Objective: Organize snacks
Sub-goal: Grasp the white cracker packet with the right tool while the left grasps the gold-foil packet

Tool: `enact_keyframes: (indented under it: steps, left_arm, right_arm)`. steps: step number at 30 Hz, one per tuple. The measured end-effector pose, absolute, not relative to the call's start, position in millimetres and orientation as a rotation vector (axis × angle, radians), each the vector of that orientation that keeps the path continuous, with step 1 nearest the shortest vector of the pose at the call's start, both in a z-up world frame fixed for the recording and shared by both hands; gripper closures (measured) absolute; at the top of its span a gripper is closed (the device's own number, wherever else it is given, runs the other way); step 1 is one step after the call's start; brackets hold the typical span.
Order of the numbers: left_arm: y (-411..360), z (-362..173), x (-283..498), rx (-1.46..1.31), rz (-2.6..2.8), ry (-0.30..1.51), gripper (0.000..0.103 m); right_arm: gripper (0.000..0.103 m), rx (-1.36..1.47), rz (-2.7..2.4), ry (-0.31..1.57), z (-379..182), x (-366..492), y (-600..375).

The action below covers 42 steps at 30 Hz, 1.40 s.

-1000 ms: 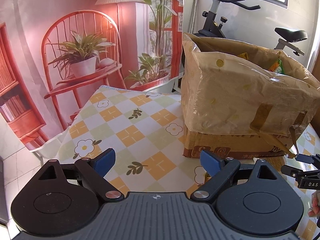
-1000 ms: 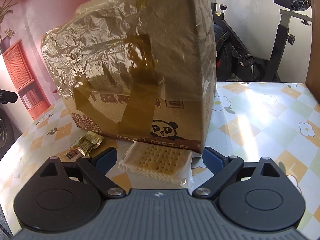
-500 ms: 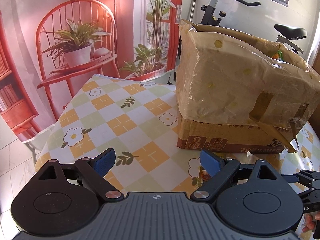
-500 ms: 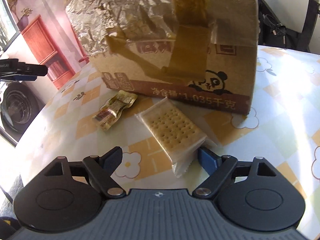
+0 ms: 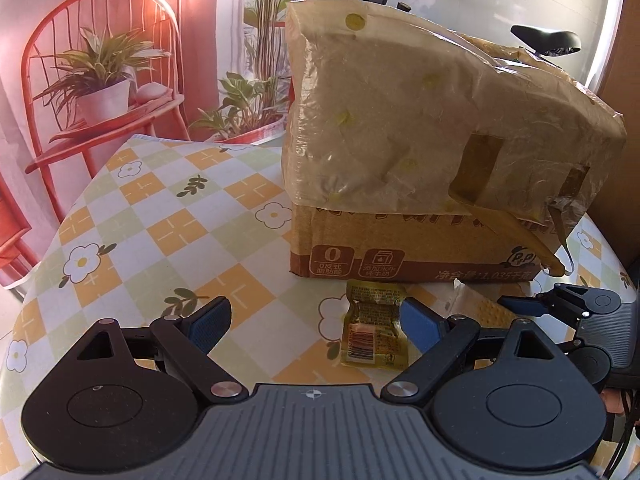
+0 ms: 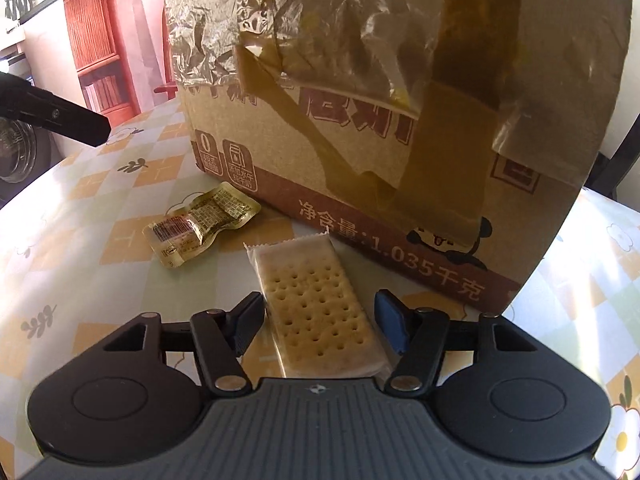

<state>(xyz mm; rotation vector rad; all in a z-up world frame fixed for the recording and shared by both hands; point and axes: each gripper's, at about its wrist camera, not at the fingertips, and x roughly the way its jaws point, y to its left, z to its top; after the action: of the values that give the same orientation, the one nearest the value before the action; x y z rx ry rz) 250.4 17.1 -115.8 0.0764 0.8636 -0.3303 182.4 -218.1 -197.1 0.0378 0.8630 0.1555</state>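
Observation:
A clear-wrapped cracker pack [image 6: 316, 308] lies lengthwise on the table between the jaws of my right gripper [image 6: 320, 325]. The jaws are closing, and a thin gap still shows on each side of the pack. A small yellow snack packet [image 6: 200, 224] lies to its left, in front of the cardboard box [image 6: 400, 168]. In the left wrist view my left gripper [image 5: 316, 322] hangs open low over the table. The yellow packet [image 5: 374, 332] sits just inside its right finger. My right gripper's finger [image 5: 520, 305] shows at the right edge, over the cracker pack [image 5: 482, 308].
The box [image 5: 400, 256] is draped in crinkled plastic film and brown tape. It stands on a round table with a checked flower cloth [image 5: 168, 232]. Behind are a printed backdrop of a red chair and plants, and an exercise bike [image 5: 544, 40]. My left gripper's finger [image 6: 52, 116] juts in at upper left.
My right gripper rolled and moved in over the cracker pack, and its jaws narrowed around it. My left gripper sank toward the table, bringing the yellow packet into view between its fingers.

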Motion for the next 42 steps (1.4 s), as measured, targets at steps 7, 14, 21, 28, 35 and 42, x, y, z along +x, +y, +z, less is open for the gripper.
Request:
enact_keyframes:
  steps: [7,14,21,28,35,42]
  left_arm:
    - [-5.4,-147.9,246.3,0.174,-0.405,0.847,0.012]
    - [-27.5,-172.9,250.2,0.164,-0.482,0.841,0.012]
    - [-39.6,-194.9,268.9,0.162,-0.466,0.876,0.014]
    - [-49.4,-211.2,274.2,0.178,-0.384,0.854,0.018]
    - [-52.1,-209.0,265.5,0.169,-0.397,0.844,0.046]
    - [-43.6,-207.1,236.6,0.115,-0.361,0.861,0.048]
  right_arm:
    - [0.052,0.078,0.064,0.845,-199.2,162.6,-217.7]
    - [0.053,0.095,0.006,0.796,-205.0,154.6,-216.2]
    - [0.053,0.088,-0.028,0.784,-204.0,152.1,-218.9]
    - [0.053,0.085,-0.034,0.779,-204.4,151.2,-217.8]
    - [0.053,0.084,-0.033,0.777,-204.5,149.8,-218.3]
    - [0.053,0.086,-0.029,0.775,-204.0,149.5,-218.4]
